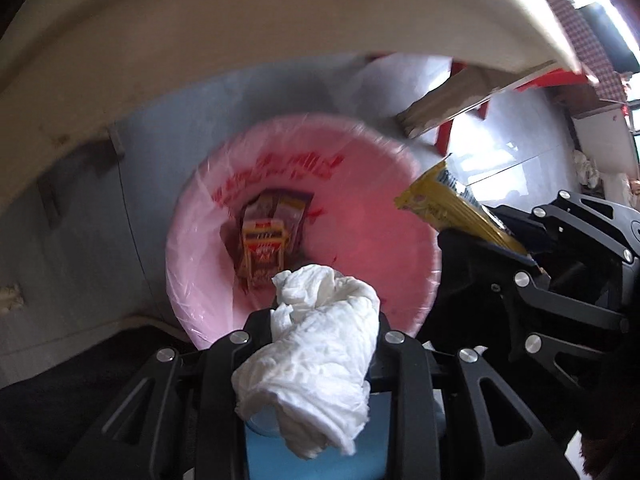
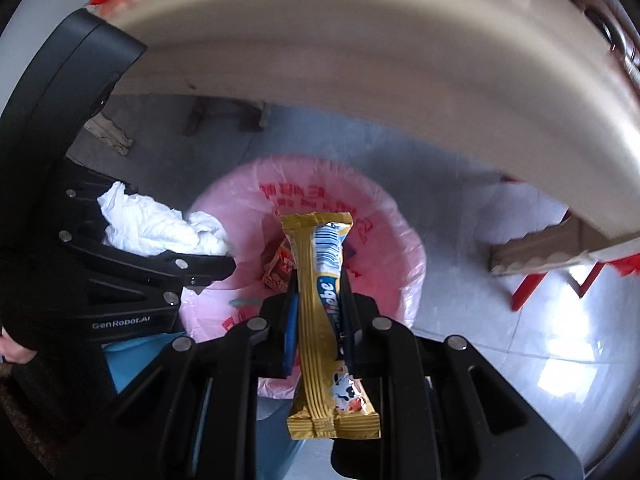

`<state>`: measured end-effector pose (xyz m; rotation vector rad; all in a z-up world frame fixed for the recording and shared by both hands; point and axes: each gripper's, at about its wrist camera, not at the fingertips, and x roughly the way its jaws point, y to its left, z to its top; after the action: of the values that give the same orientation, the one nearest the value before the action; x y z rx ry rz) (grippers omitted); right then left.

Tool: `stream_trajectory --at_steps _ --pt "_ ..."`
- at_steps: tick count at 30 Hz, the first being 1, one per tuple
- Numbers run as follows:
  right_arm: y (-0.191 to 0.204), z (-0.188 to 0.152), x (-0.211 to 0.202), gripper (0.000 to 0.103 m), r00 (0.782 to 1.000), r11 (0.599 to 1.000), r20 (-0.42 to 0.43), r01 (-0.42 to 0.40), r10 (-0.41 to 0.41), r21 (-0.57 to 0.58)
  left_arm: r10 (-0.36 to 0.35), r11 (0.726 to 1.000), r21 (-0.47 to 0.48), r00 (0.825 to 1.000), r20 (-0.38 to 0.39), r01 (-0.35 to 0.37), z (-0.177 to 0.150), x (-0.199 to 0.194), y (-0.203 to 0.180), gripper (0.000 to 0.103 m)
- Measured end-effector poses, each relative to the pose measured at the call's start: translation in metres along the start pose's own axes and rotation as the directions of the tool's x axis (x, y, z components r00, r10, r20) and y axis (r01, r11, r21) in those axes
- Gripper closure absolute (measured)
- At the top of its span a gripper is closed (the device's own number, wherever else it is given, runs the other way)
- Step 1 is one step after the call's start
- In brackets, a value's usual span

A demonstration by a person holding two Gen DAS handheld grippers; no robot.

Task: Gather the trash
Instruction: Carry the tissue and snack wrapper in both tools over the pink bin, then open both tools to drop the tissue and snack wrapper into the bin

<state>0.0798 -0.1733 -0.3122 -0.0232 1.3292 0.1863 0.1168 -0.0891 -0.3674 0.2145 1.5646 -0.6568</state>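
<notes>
Left wrist view: left gripper (image 1: 326,320) fingers clamp a tissue (image 1: 316,356), right gripper (image 2: 318,320) fingers clamp a wrapper (image 2: 324,320), above the bin (image 1: 400,248); off-centre release risks missing.

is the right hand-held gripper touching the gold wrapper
Touching. In the right wrist view the right hand-held gripper has both fingers pressed against the sides of the gold wrapper, holding it over the pink-lined bin.

I see a glossy pale grey tiled floor (image 2: 520,320) w/ bright window glare. Curved beige tabletop edge (image 1: 240,40) overhead; red-framed stool legs (image 2: 532,288) beside a brown cardboard piece (image 1: 448,104).
</notes>
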Motion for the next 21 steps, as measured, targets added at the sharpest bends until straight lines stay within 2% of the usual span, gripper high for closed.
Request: stream_trajectory --at_steps 5,7,12,17,20,21 --pt "-0.003 -0.006 0.035 0.085 0.997 0.999 -0.070 -0.025 0.027 0.027 -0.024 0.998 -0.055 0.997 -0.072 0.020 0.004 0.030 0.014 0.075" --pt "-0.003 -0.005 0.042 0.085 0.996 1.000 -0.085 -0.007 0.008 0.015 -0.019 0.997 -0.082 0.996 -0.091 0.011 0.006 0.038 0.020 0.075" --pt "-0.006 -0.004 0.060 0.085 0.991 1.000 -0.131 -0.015 0.018 0.019 -0.039 0.995 -0.094 0.993 -0.113 0.028 0.013 0.049 0.022 0.074" --pt "-0.008 -0.002 0.068 0.085 0.988 1.000 -0.151 -0.023 0.026 0.020 -0.026 0.996 -0.091 0.991 -0.129 0.014 0.017 0.059 0.022 0.073" --pt "-0.008 -0.003 0.071 0.084 0.987 1.000 -0.159 -0.021 0.023 0.012 -0.004 0.998 -0.069 0.990 -0.140 -0.006 0.018 0.060 0.020 0.064" --pt "-0.007 -0.002 0.072 0.079 0.987 1.000 -0.159 -0.021 0.022 0.010 0.003 0.998 -0.066 0.991 -0.136 -0.012 0.019 0.059 0.019 0.056"
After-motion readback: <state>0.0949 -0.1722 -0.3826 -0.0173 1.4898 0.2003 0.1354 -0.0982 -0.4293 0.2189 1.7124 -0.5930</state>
